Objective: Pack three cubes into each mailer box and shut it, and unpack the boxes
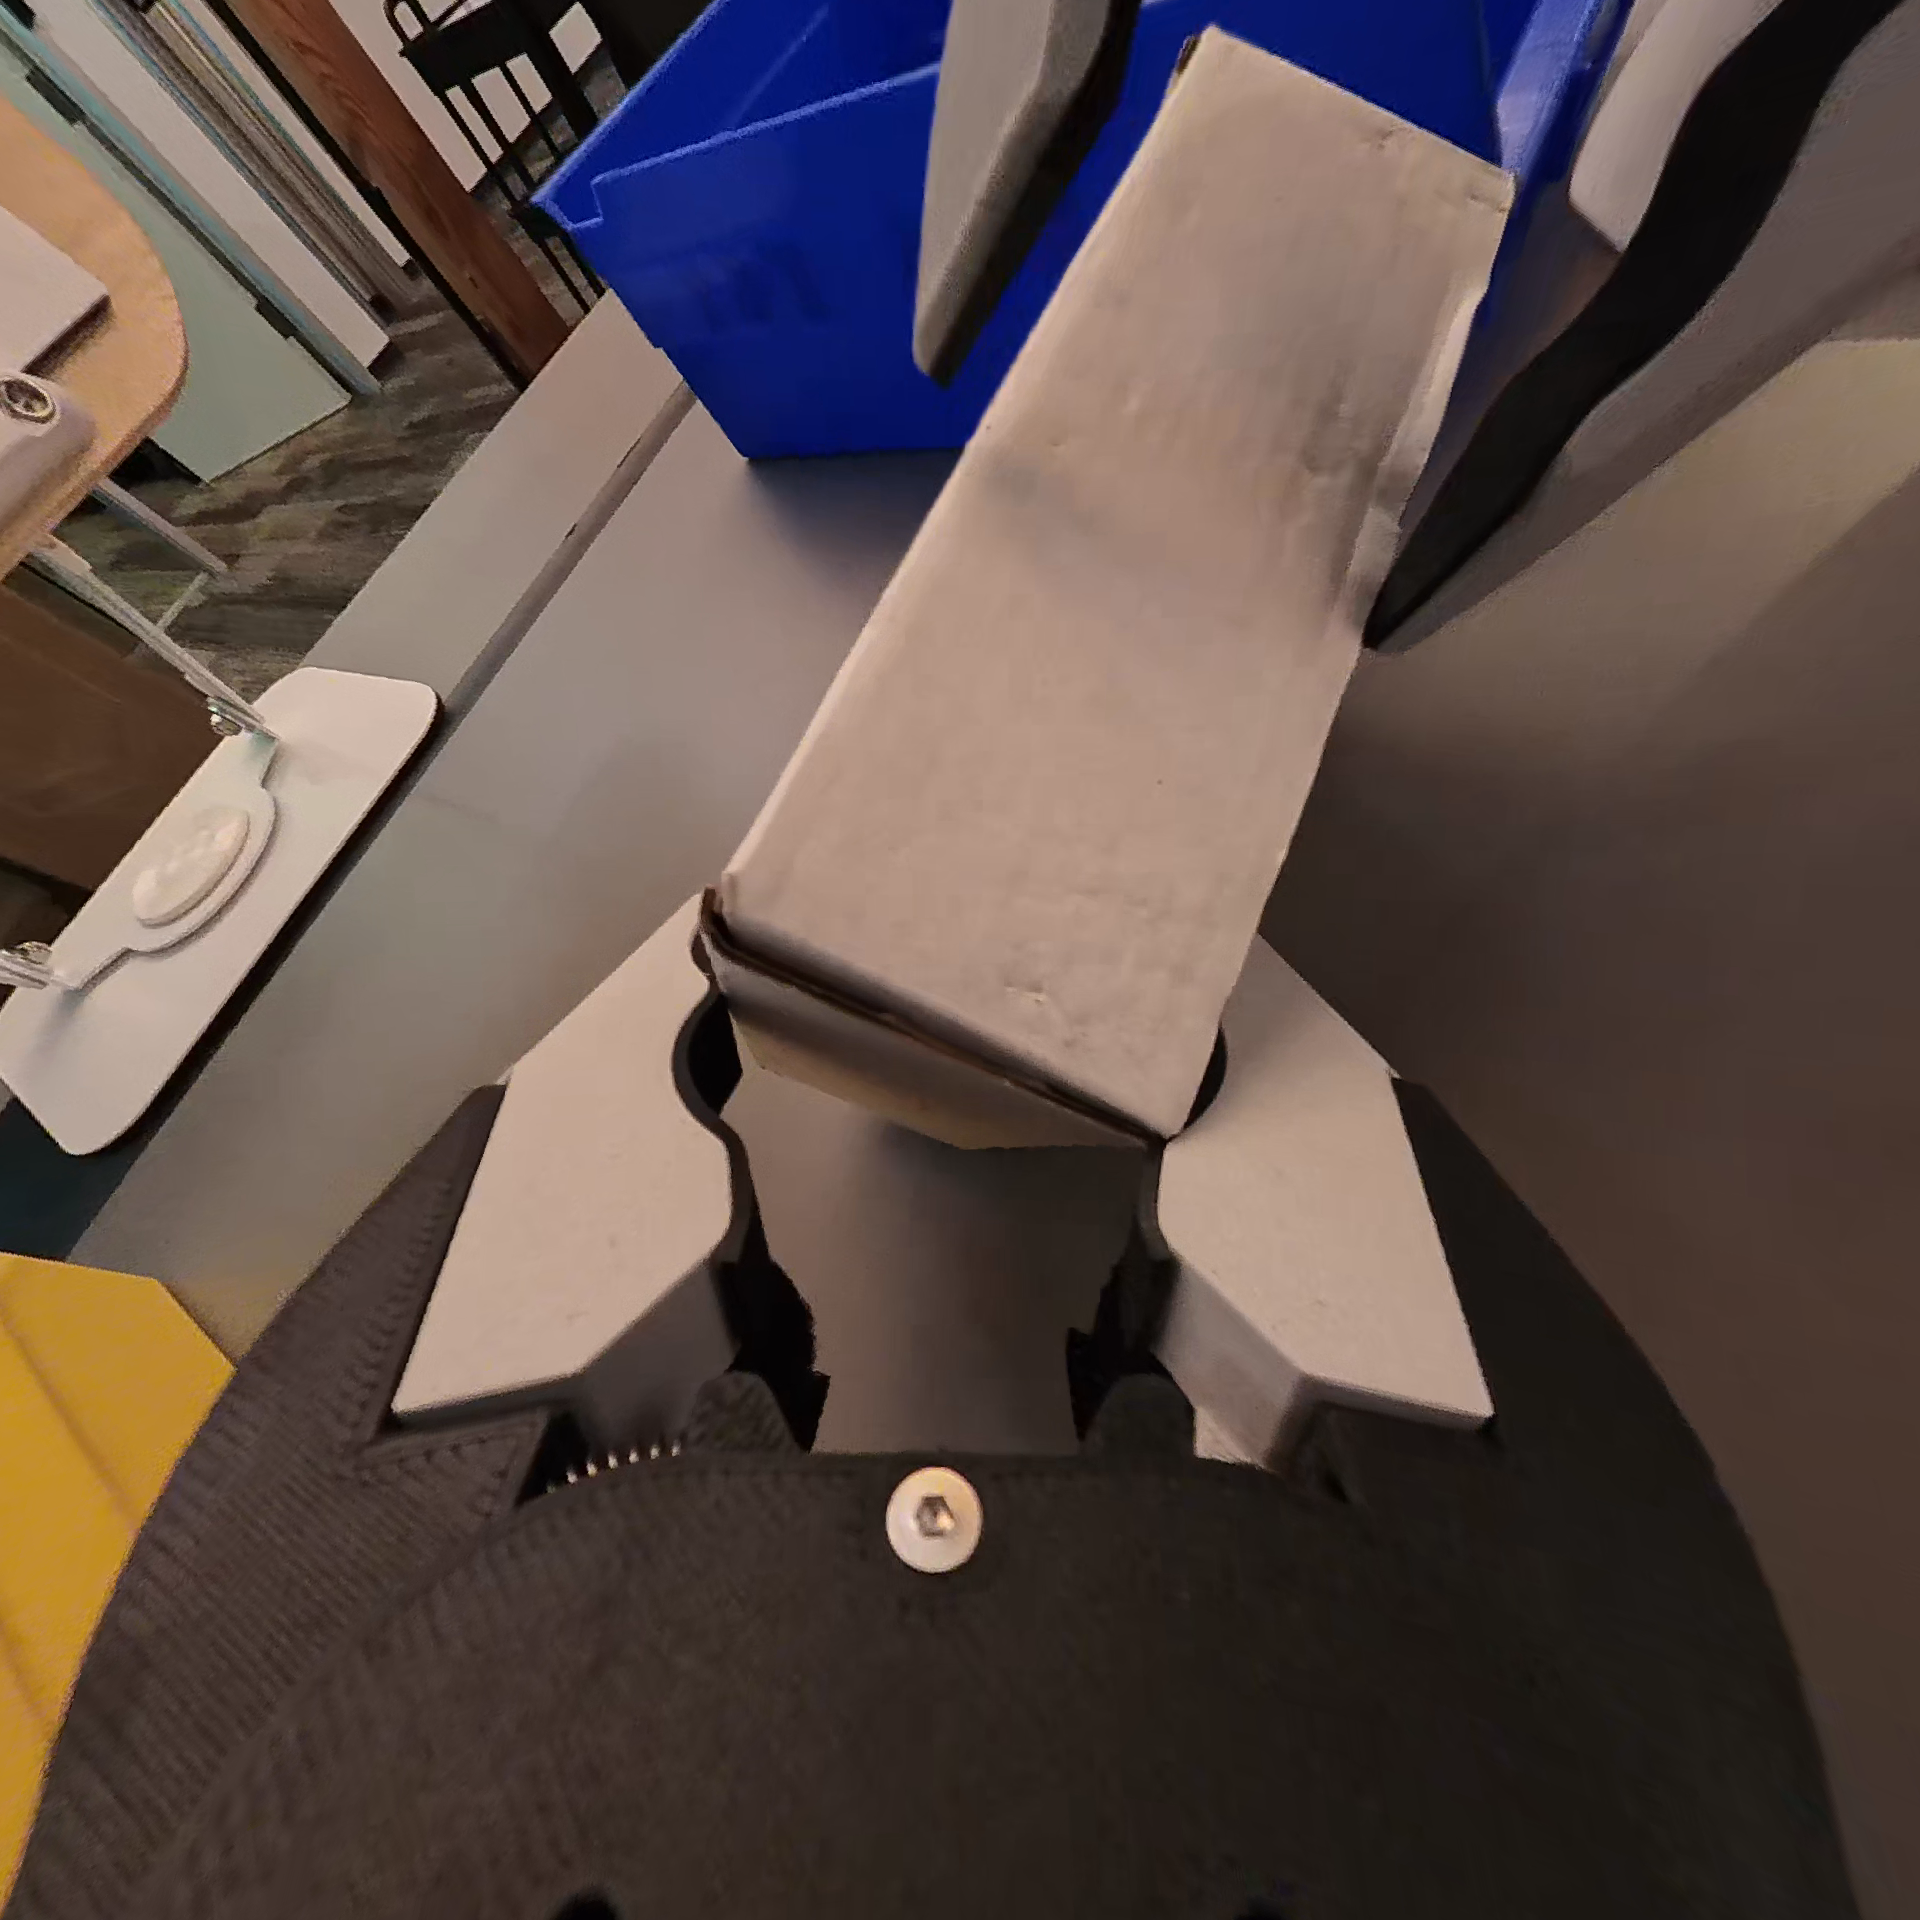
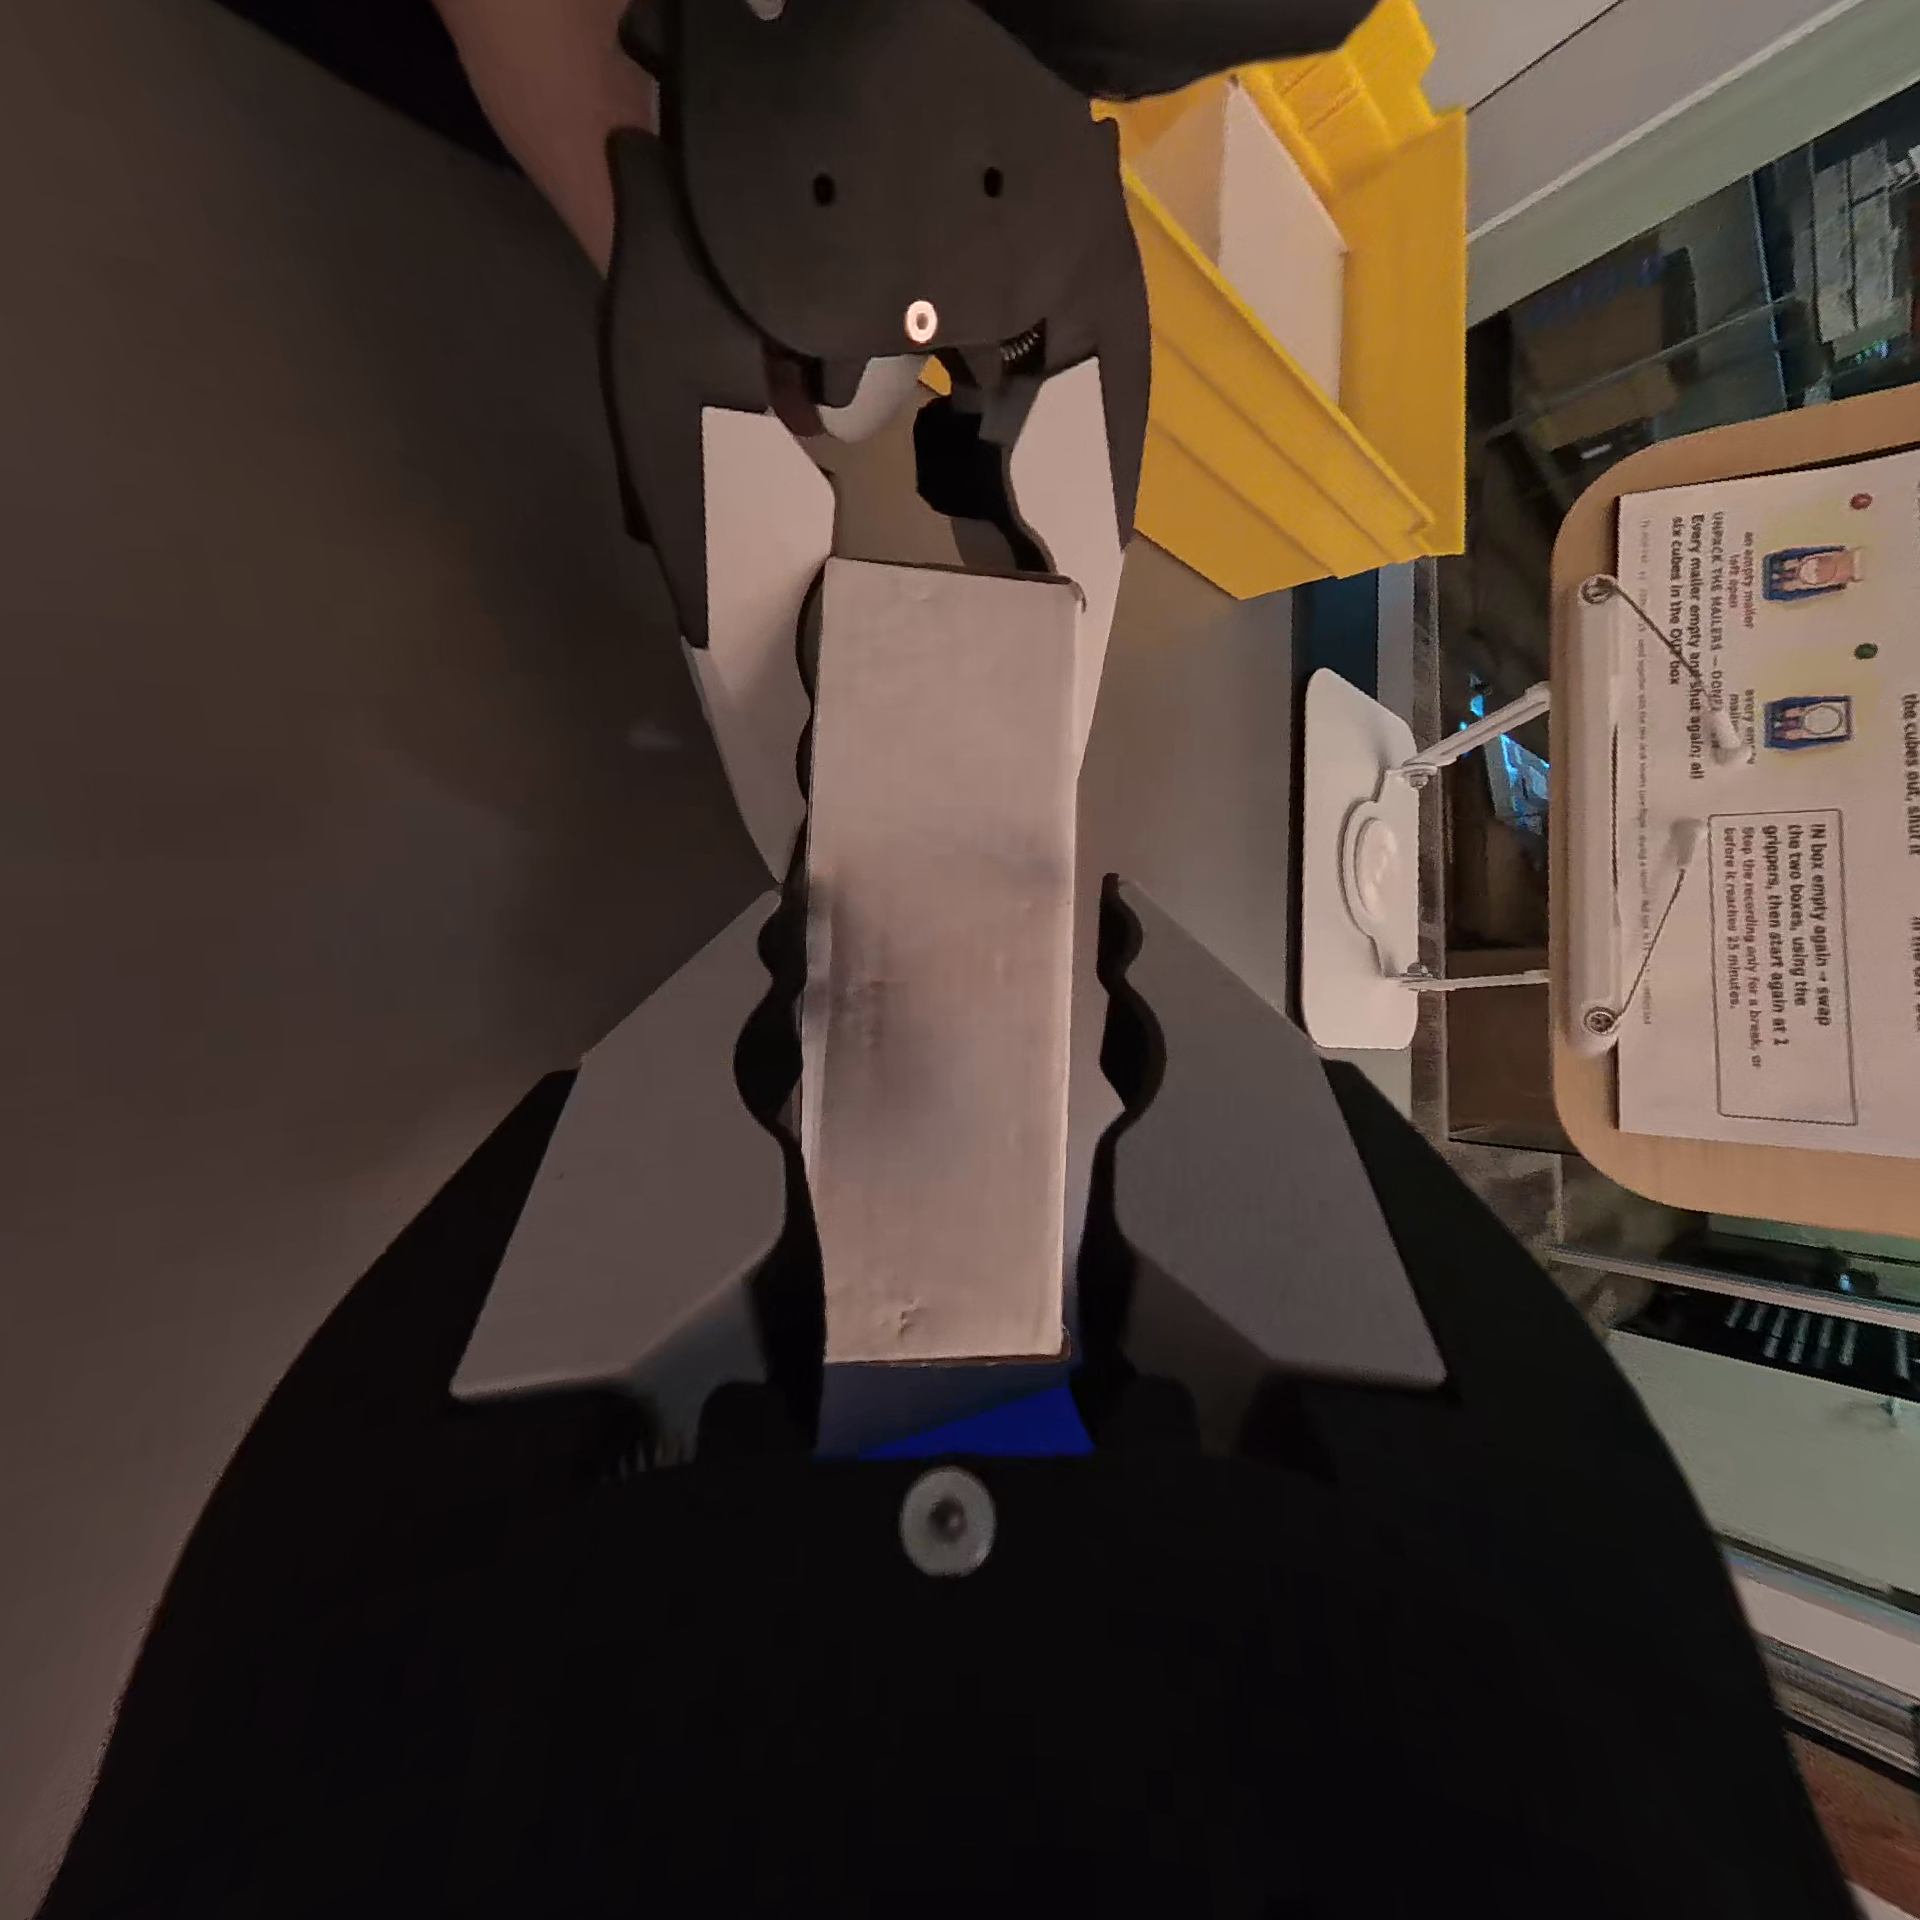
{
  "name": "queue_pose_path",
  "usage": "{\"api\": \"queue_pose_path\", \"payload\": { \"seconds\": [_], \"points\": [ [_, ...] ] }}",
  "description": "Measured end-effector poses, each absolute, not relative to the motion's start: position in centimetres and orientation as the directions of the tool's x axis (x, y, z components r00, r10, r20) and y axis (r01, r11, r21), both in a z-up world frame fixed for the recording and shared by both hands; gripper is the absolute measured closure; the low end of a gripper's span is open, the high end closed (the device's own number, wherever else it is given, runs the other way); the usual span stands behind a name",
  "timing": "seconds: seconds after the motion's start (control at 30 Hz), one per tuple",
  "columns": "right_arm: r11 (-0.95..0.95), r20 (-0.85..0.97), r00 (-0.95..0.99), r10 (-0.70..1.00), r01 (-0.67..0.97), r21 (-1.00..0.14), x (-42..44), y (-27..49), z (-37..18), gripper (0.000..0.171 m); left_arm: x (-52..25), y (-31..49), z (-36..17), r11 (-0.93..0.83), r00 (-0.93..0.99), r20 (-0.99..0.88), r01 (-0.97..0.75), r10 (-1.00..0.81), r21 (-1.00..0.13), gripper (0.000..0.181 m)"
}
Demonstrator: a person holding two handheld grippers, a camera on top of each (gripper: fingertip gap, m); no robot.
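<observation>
Box: a shut white mailer box is being held in the air over the grey table, one end in each gripper, its long axis running straight from one gripper to the other.
Left gripper: the left gripper is gripping the near end of the box, its jaws set about as wide as the box, a corner pressing on each finger.
Right gripper: the right gripper is clamping the opposite end, jaws narrowed to the box's width, both wavy inner edges touching its long sides.
Which is nearer: neither; each is sitting at its own end, facing the other along the box.
Blue bin: the blue bin is lying just beyond the far end in the left wrist view, and a patch of blue is showing under the box in the right wrist view, so that end is probably hanging at or over the bin.
Yellow bin: the yellow bin is standing behind the left gripper, well apart from the blue one.
Room: bare table is lying beneath and to the sides; the table edge and a white stand base are sitting off to the left gripper's side.
Contents: cannot tell whether cubes are inside.
</observation>
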State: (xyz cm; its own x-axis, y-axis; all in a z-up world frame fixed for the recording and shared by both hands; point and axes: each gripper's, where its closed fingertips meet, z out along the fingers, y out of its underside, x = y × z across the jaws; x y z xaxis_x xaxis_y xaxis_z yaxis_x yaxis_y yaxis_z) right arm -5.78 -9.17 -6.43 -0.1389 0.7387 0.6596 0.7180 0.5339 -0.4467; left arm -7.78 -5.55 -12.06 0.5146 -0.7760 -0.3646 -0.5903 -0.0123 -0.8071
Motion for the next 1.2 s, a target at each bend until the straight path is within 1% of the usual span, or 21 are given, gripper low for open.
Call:
{"api": "queue_pose_path", "payload": {
  "seconds": [0.1, 0.23, 0.4, 0.5, 0.77, 0.93, 1.0, 1.07, 1.2],
  "points": [
    [0.545, 0.666, -0.135, 0.734, 0.702, -0.458, -5.9, -9.2, -6.1, 0.118, -7.8, -5.4, -12.0, -0.03, 0.522, -0.349, -0.586, -0.778, -0.81, 0.098],
    [0.59, 0.718, -0.146, 0.681, 0.69, -0.419, -6.0, -9.2, -6.1, 0.121, -7.9, -5.3, -12.0, -0.045, 0.532, -0.338, -0.582, -0.777, -0.812, 0.099],
    [0.69, 0.809, -0.14, 0.57, 0.617, -0.38, -6.6, -9.7, -5.7, 0.137, -8.0, -5.1, -12.0, -0.098, 0.557, -0.275, -0.548, -0.784, -0.831, 0.099],
    [0.726, 0.843, -0.144, 0.518, 0.596, -0.345, -7.3, -10.0, -6.2, 0.145, -8.0, -5.1, -12.0, -0.099, 0.559, -0.285, -0.559, -0.779, -0.823, 0.099],
    [0.754, 0.889, -0.093, 0.449, 0.573, -0.321, -7.7, -10.1, -5.5, 0.144, -8.4, -4.9, -12.1, -0.097, 0.567, -0.311, -0.576, -0.762, -0.812, 0.101],
    [0.759, 0.895, -0.058, 0.442, 0.557, -0.338, -7.8, -10.1, -5.0, 0.147, -8.6, -4.6, -12.3, -0.086, 0.566, -0.351, -0.605, -0.746, -0.792, 0.105],
    [0.761, 0.895, -0.041, 0.444, 0.544, -0.353, -7.8, -10.2, -4.6, 0.147, -8.4, -4.8, -12.5, -0.093, 0.56, -0.335, -0.601, -0.758, -0.794, 0.108],
    [0.762, 0.898, -0.048, 0.437, 0.55, -0.342, -7.8, -10.2, -4.6, 0.146, -8.2, -5.0, -12.5, -0.109, 0.561, -0.305, -0.586, -0.769, -0.803, 0.108],
    [0.761, 0.892, -0.056, 0.448, 0.549, -0.347, -7.8, -10.2, -4.8, 0.147, -8.2, -5.0, -12.5, -0.111, 0.56, -0.301, -0.585, -0.772, -0.803, 0.108]
  ]
}}
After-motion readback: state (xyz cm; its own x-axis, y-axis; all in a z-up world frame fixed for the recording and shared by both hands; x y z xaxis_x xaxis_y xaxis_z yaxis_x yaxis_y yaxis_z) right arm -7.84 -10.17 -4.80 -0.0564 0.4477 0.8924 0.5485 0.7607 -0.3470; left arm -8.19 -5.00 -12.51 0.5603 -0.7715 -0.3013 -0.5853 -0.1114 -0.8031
